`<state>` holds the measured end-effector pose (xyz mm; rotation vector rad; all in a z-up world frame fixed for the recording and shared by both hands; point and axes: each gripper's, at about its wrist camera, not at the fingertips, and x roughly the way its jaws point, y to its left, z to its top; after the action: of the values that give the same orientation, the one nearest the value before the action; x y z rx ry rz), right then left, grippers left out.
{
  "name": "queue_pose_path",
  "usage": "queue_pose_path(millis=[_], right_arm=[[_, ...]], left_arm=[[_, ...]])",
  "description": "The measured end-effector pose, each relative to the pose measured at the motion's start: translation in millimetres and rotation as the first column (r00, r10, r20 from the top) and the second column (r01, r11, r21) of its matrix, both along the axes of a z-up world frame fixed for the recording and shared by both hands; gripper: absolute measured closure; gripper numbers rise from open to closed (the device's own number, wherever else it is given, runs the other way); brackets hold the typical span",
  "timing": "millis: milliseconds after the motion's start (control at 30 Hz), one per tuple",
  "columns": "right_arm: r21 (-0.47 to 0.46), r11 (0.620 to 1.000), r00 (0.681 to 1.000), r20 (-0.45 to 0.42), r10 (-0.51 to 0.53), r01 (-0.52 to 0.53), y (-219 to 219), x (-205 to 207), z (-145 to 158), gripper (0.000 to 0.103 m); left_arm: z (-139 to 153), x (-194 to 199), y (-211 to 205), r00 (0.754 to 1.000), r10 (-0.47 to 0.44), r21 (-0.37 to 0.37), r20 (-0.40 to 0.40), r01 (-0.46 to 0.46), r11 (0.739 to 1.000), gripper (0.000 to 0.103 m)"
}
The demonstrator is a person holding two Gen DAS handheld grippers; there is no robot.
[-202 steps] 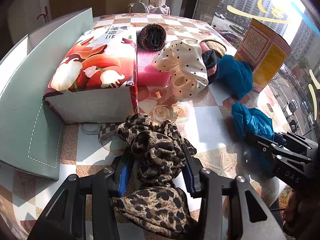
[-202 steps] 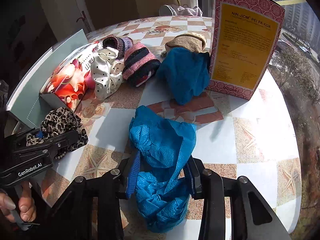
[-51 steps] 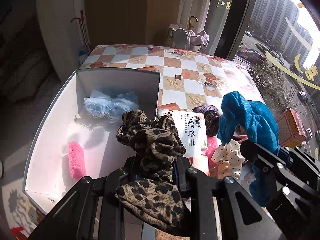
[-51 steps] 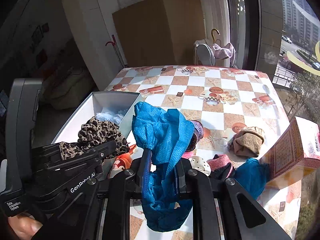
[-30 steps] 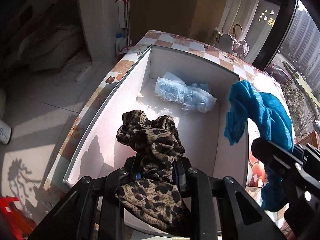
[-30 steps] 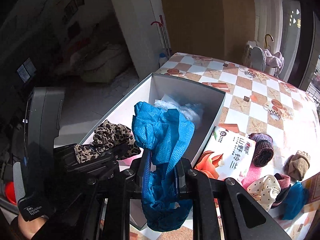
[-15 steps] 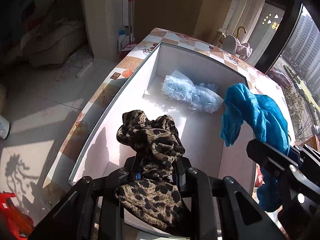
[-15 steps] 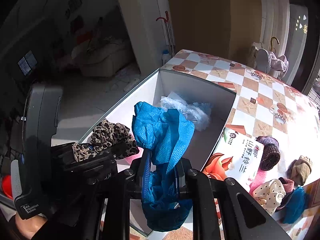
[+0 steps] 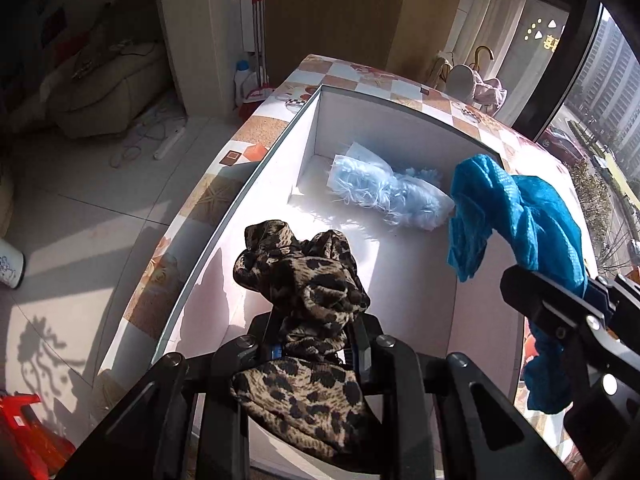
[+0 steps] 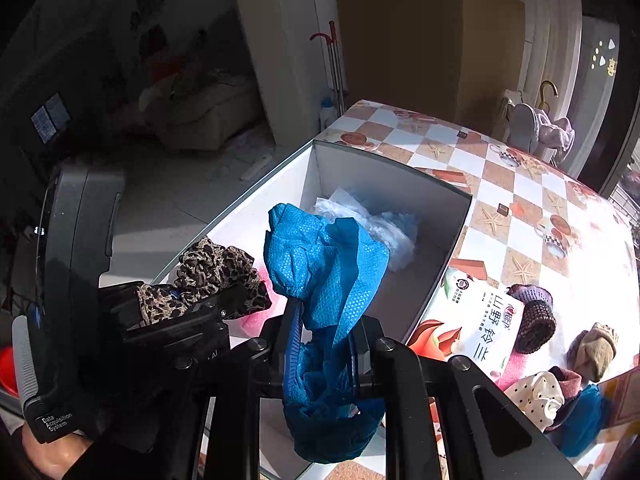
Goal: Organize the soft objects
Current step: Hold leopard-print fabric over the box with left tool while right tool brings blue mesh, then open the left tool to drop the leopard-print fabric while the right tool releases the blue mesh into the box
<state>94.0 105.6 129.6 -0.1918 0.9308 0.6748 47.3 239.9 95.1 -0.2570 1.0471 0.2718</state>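
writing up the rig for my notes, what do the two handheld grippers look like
Both are matte black with angular linkage arms, round silver pivot bolts and blue pads inside the fingers. The left gripper has a dark grey handle with a ribbed light grey strip and white "Data Acquisition System" lettering. The right gripper looks the same build. No cables show.

Sunlit tiled floor (image 9: 100, 216), beige sofa (image 9: 100, 76), brown wardrobe (image 10: 428, 44), tall window (image 9: 600, 92).

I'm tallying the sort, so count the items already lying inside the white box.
2: a pale blue fluffy piece at the far end of the box, and a pink item near the front, mostly hidden behind the left gripper. More may be hidden.
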Motion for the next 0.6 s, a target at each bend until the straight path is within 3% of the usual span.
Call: queue_pose_path(millis=[600], right_arm=[[0.012, 1.000, 1.000, -0.026, -0.009, 0.010, 3.6, 15.4, -2.4, 0.082]], left_arm=[[-11.5, 8.3, 4.5, 0.999, 0.000, -0.011, -0.033, -0.001, 1.000, 0.077]])
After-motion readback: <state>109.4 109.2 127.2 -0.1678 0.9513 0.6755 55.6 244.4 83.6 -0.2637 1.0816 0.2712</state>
